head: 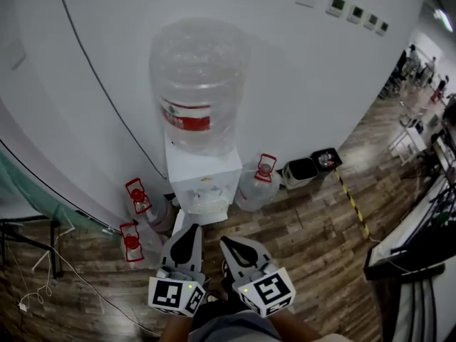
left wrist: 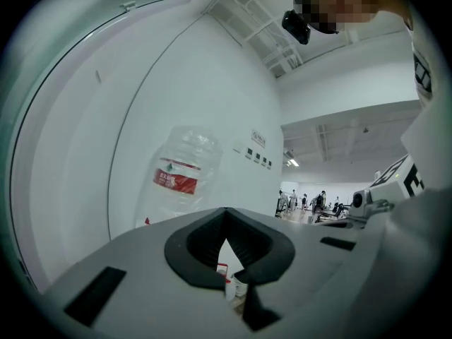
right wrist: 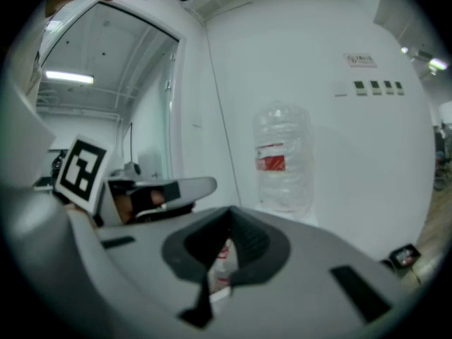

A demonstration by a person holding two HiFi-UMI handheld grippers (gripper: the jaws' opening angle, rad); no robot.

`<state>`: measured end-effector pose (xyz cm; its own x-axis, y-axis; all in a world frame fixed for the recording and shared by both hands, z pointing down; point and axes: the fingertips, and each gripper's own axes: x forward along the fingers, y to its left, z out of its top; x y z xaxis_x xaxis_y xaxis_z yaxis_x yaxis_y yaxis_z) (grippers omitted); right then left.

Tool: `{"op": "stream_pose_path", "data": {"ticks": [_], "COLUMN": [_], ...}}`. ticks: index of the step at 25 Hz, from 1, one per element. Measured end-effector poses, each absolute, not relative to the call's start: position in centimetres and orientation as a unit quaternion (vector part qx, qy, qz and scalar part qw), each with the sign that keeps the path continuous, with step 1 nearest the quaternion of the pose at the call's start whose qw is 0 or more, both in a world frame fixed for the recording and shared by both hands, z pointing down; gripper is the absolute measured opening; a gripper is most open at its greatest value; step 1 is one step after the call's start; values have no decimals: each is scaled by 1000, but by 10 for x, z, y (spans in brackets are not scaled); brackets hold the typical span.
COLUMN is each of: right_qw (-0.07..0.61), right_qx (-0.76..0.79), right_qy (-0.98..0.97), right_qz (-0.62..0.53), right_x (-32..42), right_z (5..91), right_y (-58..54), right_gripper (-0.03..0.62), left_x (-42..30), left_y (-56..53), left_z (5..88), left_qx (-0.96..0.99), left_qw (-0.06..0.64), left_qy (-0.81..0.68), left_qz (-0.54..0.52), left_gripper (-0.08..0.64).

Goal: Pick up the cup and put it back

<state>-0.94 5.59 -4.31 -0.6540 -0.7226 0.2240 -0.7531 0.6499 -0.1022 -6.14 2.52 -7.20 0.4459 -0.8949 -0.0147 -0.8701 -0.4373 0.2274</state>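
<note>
**Wood floor, water dispenser, and a cup I can't actually find**

Both grippers are hanging in front of the water dispenser [head: 203, 177], on the near side of it and clear of it. The left gripper [head: 191, 230] has its jaws pressed together with nothing in them. Same deal for the right gripper [head: 229, 244]: tips closed, empty.

The cup isn't in either grip. There's a pale blob [head: 206, 199] in the tap recess under the big bottle [head: 196, 84], and my guess is that's it, but it's too small and washed out to be sure.

What could go wrong from here, as I see it:
- going into that recess with closed jaws would just shove or tip the cup
- the recess looks tight, so a jaw could catch on the dispenser
- the two grippers sit right beside each other and could bump
- a thin cup could buckle if it's squeezed hard

Hard to see: each gripper view is half filled by its own body, so the dispenser front only shows through a sliver between the jaws. The red-capped spare bottles [head: 139, 198] beside the dispenser are partly hidden too, and the bottle label is unreadable
</note>
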Motion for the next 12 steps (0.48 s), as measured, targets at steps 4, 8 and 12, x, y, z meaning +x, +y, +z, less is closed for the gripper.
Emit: {"op": "stream_pose_path", "data": {"ticks": [4, 8, 12], "right_qw": [73, 70, 84], "right_qx": [410, 419, 424], "right_qy": [-904, -901, -897], "right_qz": [96, 92, 92], "right_x": [-11, -5, -2], "right_z": [-52, -63, -68], "right_y": [82, 102, 110], "right_gripper": [23, 23, 23], "left_x": [-48, -40, -43], "left_y": [53, 72, 81], "left_z": [-79, -89, -97], "left_qx": [852, 856, 857], "left_qw": [100, 97, 97], "left_qy": [-507, -501, -499], "left_qz": [-86, -87, -84], "left_gripper": [6, 6, 6]}}
